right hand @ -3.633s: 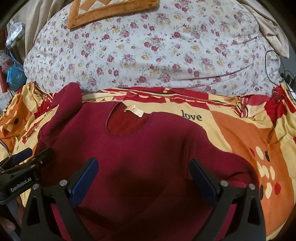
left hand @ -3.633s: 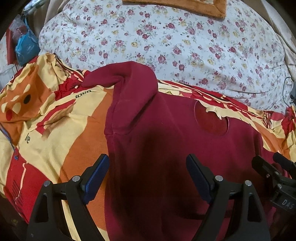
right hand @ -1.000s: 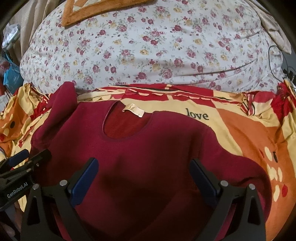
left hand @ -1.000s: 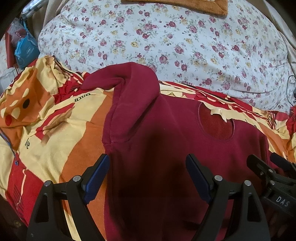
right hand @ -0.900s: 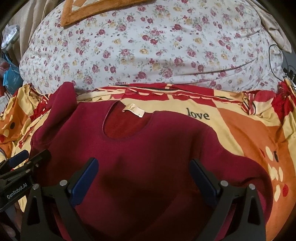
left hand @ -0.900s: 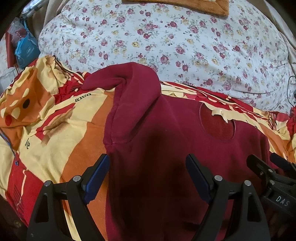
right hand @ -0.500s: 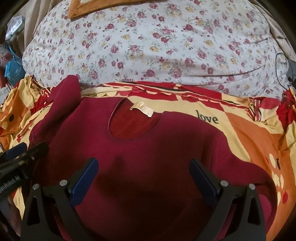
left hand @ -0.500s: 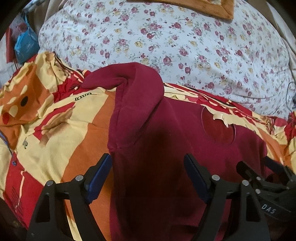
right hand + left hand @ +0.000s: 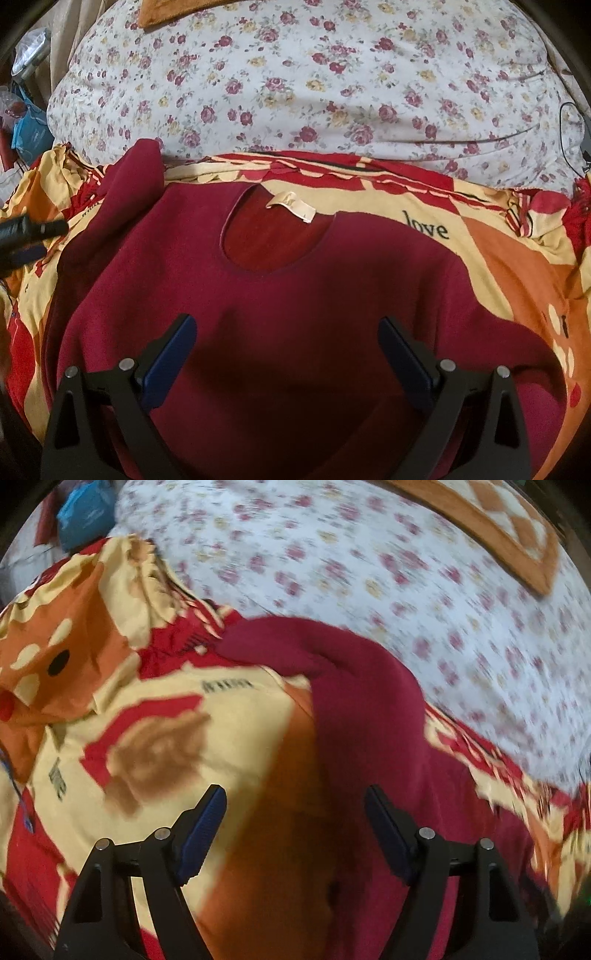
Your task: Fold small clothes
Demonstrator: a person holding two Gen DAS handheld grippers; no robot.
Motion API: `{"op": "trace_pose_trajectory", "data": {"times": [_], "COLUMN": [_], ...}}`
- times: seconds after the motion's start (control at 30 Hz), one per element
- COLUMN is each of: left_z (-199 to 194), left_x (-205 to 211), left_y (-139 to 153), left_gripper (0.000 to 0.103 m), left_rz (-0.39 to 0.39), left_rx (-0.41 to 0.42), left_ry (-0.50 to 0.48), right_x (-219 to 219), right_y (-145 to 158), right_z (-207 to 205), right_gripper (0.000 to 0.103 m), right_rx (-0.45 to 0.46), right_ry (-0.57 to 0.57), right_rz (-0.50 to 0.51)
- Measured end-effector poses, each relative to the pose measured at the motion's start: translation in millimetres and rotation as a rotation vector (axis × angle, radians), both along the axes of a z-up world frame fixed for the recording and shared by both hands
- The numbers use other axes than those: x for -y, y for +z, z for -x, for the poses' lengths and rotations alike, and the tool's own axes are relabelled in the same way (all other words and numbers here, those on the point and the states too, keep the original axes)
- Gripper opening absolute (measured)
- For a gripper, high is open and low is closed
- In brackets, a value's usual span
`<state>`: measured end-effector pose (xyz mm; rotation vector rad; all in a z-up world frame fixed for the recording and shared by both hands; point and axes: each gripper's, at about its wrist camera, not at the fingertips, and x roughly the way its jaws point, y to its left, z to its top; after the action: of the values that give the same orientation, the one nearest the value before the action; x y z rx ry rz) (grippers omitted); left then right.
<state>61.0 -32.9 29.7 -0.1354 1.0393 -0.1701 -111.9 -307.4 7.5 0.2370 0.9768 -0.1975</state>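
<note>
Your left gripper (image 9: 295, 827), jaws apart and just narrowing on nothing, has slid off the spread maroon sweater (image 9: 295, 314) toward its bunched sleeve (image 9: 354, 686) on the bedspread (image 9: 166, 716), so folding likely starts there.

Left wrist view motion-blurred; floral quilt (image 9: 424, 590) smeared. Sweater (image 9: 295, 314) hem cut off at bottom edge, 1 sleeve (image 9: 129, 184) end hidden

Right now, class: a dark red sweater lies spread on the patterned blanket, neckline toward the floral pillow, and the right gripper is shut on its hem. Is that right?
Not quite. The right gripper is open above the sweater, holding nothing, as the right wrist view shows. The blanket and floral pillow are as stated.
</note>
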Motion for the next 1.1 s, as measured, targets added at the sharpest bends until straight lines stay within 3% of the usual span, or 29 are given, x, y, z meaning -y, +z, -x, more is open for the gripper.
{"op": "trace_pose_trajectory", "data": {"times": [0.17, 0.27, 0.63, 0.7, 0.73, 0.83, 0.87, 1.1], "left_z": [-53.6, -89.7, -165.9, -174.5, -175.9, -176.5, -177.9, -141.7], "left_x": [-21.9, -35.3, -39.5, -38.3, -38.0, -36.9, -38.3, -66.7], "left_y": [-12.0, -29.0, -64.7, -74.6, -76.5, -71.7, -67.3, 7.4], "left_gripper": [0.068, 0.057, 0.057, 0.053, 0.045, 0.007, 0.001, 0.000], "left_rz": [0.019, 0.045, 0.071, 0.074, 0.068, 0.080, 0.091, 0.050], "left_rx": [-0.033, -0.088, -0.083, -0.099, -0.095, -0.066, -0.062, 0.093], "left_ry": [0.056, 0.114, 0.234, 0.256, 0.266, 0.255, 0.243, 0.196], "right_x": [1.7, 0.9, 0.6, 0.5, 0.9, 2.9, 3.3, 1.9], "right_y": [-2.5, -7.1, -12.5, -13.3, -13.9, -14.7, -14.8, -16.0], "right_z": [-0.8, -3.5, -7.2, -8.3, -8.7, -9.2, -9.5, -11.3], "right_gripper": [0.100, 0.100, 0.102, 0.102, 0.103, 0.103, 0.103, 0.103], "right_rx": [0.003, -0.013, -0.027, -0.031, -0.032, -0.031, -0.031, -0.035], "right_ry": [0.002, 0.011, 0.030, 0.034, 0.036, 0.035, 0.035, 0.034], "right_rz": [-0.022, -0.028, -0.038, -0.037, -0.039, -0.047, -0.047, -0.029]}}
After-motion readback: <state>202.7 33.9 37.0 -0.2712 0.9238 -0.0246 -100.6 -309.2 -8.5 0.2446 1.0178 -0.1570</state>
